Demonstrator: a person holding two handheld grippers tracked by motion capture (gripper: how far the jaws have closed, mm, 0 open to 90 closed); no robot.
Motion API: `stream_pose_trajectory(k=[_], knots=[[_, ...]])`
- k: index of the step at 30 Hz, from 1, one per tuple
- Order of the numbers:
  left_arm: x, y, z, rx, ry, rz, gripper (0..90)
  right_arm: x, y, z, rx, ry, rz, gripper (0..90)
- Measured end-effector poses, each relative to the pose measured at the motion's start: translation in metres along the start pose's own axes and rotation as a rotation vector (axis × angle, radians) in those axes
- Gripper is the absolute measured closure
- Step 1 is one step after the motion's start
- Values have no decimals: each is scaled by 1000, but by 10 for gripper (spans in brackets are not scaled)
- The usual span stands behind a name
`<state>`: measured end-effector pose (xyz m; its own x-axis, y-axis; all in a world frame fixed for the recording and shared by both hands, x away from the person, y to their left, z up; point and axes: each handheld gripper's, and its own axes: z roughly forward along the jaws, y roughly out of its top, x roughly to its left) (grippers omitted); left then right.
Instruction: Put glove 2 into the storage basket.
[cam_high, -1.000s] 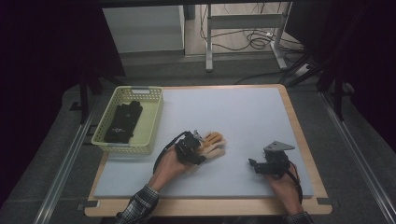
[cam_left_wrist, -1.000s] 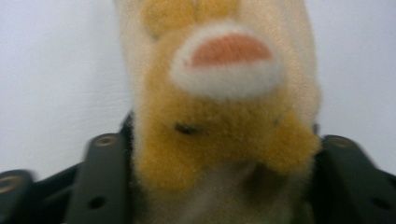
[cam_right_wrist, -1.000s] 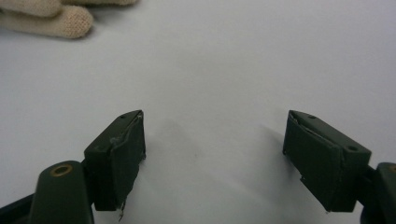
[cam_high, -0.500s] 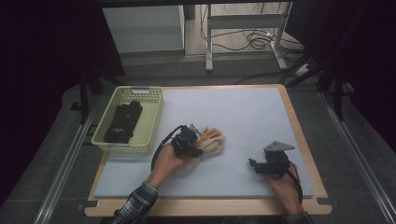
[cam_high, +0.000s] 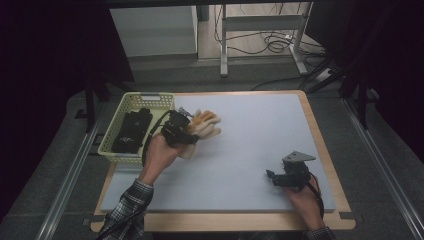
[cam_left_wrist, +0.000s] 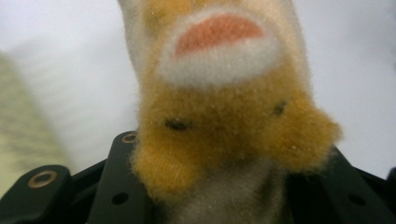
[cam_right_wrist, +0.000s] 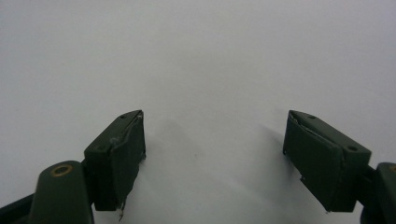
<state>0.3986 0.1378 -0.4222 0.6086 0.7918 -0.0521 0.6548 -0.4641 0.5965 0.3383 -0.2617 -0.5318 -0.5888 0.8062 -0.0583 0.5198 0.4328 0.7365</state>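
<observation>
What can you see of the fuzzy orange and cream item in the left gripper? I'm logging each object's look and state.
The fuzzy item looks like soft plush fabric, maybe a sock or glove: orange-tan with cream parts, and in the left gripper view a white-rimmed pink patch and small dark marks. The left gripper is shut on its near end, and the rest extends away from the jaws over the pale table mat, just right of the yellow basket. Whether it touches the mat cannot be told.

No legible text or markings.
</observation>
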Motion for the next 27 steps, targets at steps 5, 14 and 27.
stream_pose_trajectory(k=[5,14,27], knots=[[34,0,-24,-23,63,-78,558,0,0,0,-2,0,1,207],[98,-14,-54,-54,167,-238,551,0,0,0,-2,0,2,207],[151,-45,-19,28,253,-350,532,0,0,0,-2,1,2,207]])
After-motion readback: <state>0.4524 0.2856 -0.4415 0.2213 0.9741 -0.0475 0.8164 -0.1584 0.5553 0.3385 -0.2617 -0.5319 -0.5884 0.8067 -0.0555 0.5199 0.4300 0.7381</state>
